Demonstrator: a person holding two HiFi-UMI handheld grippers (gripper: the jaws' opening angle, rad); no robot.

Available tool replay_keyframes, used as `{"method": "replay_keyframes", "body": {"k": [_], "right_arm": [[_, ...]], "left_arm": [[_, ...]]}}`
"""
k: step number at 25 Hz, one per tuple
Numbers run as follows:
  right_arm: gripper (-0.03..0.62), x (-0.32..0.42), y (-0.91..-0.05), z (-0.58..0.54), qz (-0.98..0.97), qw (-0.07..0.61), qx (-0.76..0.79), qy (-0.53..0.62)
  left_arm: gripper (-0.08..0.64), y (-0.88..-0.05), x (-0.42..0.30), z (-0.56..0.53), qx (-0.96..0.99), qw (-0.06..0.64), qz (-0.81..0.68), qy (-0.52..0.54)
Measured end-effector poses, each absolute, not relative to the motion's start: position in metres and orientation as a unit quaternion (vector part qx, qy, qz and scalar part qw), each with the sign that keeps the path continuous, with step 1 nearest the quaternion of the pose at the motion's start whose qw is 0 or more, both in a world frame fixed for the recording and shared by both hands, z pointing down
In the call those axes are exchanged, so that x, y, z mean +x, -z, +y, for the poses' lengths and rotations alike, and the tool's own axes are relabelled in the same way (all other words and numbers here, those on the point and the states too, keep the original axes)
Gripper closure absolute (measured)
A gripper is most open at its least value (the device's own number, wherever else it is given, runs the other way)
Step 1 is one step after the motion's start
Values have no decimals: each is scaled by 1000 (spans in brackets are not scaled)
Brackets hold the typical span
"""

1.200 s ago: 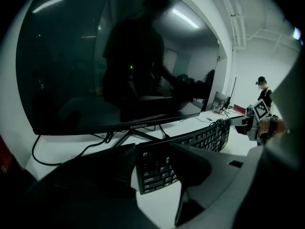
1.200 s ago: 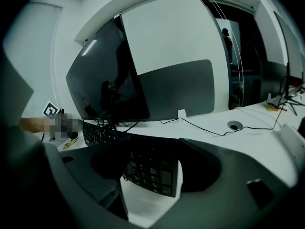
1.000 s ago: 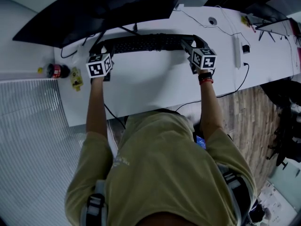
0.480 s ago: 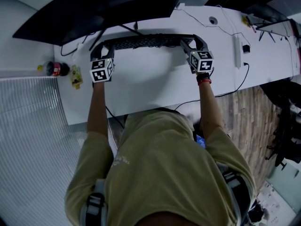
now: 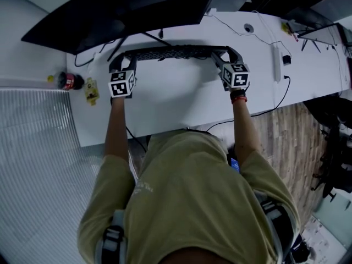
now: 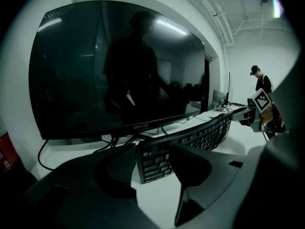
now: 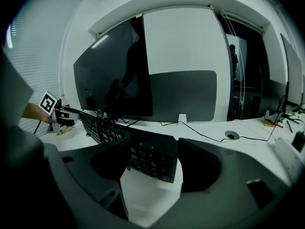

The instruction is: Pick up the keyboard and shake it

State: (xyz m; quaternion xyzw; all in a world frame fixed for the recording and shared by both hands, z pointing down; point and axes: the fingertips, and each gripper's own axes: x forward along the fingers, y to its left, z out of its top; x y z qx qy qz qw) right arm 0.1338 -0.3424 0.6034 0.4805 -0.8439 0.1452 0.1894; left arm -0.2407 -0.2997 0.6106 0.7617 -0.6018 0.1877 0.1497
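Left hand-held gripper (image 6: 153, 152), right hand-held gripper (image 7: 155, 151) clamp keyboard (image 5: 176, 53) ends; keyboard since tipped edge-up, off bench (image 5: 176, 100); shaking apparently begun.

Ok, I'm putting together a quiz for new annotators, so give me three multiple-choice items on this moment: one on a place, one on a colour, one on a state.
1. Where is the bottle?
A. On the desk, left of the left gripper
B. Between the two grippers
C. On the floor

2. What colour is the desk?
A. Black
B. White
C. Wood brown

3. How is the keyboard?
A. Flat on the desk, untouched
B. Held by one gripper only
C. Tilted, one end in each gripper

Answers:
1 A: in the head view the bottle lies near the desk's left end.
2 B: the surface is plain white.
3 C: the left gripper and the right gripper each clamp an end, keys tipped towards the person.
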Motion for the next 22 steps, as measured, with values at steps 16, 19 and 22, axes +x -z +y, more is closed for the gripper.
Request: {"method": "replay_keyframes", "body": {"k": [16,19,22], "right_arm": [[275,136,-607,-314,-845,207,470,-147],[275,137,-608,-307,-842,210,475,-144],[275,137,-610,-298,-841,214,476,-144]], "left_arm": [[333,-620,-240,-268,752,136,-606,-219],[331,-615,-236,-262,752,128,-608,-223],[331,-614,-234,-255,750,125,-608,-228]]}}
